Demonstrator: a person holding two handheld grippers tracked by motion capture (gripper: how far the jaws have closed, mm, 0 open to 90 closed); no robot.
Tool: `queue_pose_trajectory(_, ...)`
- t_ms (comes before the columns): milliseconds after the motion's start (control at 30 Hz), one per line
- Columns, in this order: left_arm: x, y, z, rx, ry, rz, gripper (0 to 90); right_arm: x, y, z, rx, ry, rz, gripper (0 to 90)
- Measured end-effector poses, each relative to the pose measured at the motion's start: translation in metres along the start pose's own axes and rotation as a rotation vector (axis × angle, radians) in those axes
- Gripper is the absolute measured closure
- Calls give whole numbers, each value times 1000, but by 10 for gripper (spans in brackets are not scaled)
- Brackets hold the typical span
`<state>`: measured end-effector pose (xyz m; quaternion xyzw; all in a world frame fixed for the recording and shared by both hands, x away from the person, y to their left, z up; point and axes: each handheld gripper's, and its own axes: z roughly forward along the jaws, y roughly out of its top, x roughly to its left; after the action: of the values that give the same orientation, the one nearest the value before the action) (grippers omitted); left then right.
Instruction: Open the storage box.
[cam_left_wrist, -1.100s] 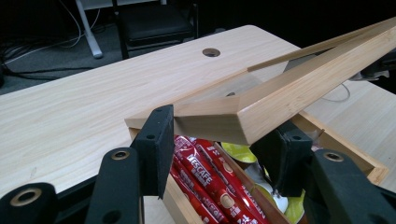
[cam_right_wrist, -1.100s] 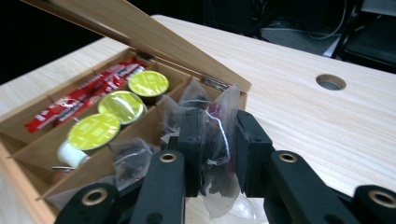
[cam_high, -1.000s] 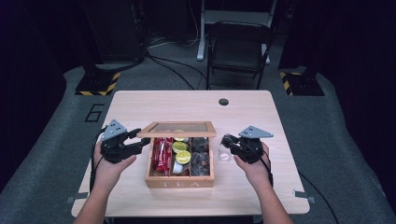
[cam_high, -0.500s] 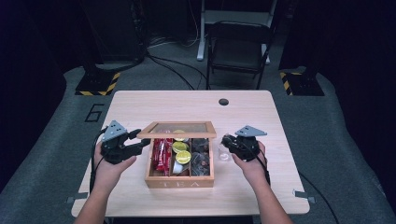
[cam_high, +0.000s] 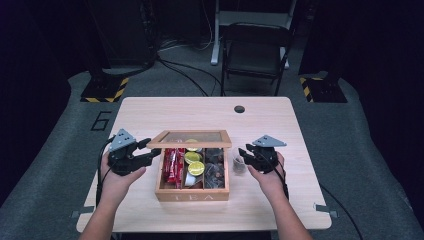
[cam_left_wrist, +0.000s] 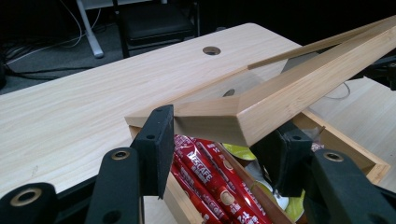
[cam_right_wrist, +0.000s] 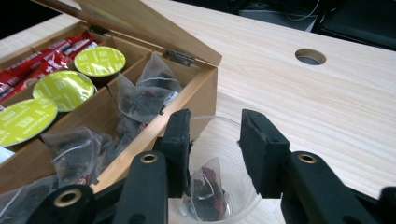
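Tea bag dropped in cup — lid propped open.
Left gripper (cam_high: 148, 157) fingers clench the tea box (cam_high: 192, 194) lid (cam_left_wrist: 261, 100), holding access; right gripper (cam_right_wrist: 212, 140) fingers, just opening, straddle the cup (cam_right_wrist: 219, 196) rim — apparently released; tea bag (cam_right_wrist: 205, 193) inside, beside box on bench (cam_high: 280, 120).

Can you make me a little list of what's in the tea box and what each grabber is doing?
box: wooden tea box, lid up
left part: red coffee sticks
middle part: green-topped pods
right part: tea bags
left gripper: clamped on lid corner
right gripper: jaws just opened, over clear cup
cup: one tea bag inside
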<state>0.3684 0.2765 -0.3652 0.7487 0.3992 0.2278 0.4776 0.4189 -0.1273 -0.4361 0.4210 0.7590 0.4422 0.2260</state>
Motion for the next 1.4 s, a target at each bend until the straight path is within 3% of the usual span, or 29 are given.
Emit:
queue_pose_trajectory(167,0,0,0,6,-1,2,490,5,5,-6,-9,25,-3,601)
queue_pose_trajectory(367,1,0,-1,4,-7,-1,491,21,18,-18,-40,85,-34,582)
queue_pose_trajectory(700,1,2,-3,1,-10,3,491,53,37,-33,-95,163,-135,530)
queue_pose_trajectory(800,2,2,-4,-5,-14,-1,493,57,39,-32,-89,155,-149,519)
queue_pose_trajectory(933,2,2,-3,-6,-14,-2,492,56,41,-32,-79,148,-130,518)
queue_pose_trajectory(1100,2,3,-4,0,-14,0,492,54,45,-35,-99,131,-104,514)
queue_pose_trajectory(1400,0,3,-3,-4,-6,-3,493,57,50,-38,-139,130,-114,510)
